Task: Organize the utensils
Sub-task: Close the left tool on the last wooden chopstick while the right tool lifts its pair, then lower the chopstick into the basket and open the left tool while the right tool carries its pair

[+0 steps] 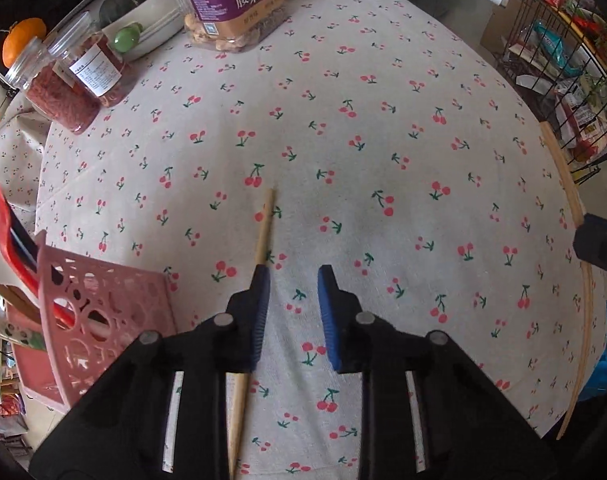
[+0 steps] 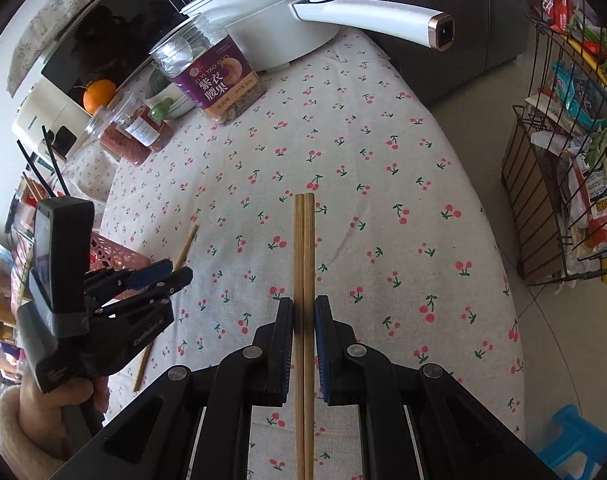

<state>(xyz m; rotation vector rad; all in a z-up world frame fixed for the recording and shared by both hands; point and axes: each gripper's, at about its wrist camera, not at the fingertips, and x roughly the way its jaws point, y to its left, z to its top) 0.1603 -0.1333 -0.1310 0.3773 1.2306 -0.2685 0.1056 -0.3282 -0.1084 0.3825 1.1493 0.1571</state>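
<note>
My left gripper is open above the cherry-print tablecloth. A single wooden chopstick lies on the cloth, passing under the left finger. A pink perforated basket with red-handled utensils stands at the left. My right gripper is shut on a pair of wooden chopsticks, held side by side and pointing forward above the cloth. In the right wrist view the left gripper shows at the left, over the single chopstick, beside the basket.
At the table's far side stand a purple-labelled nut jar, two jars of red contents, a bowl and a white pot with a long handle. A wire rack of packets stands right. A blue stool is near.
</note>
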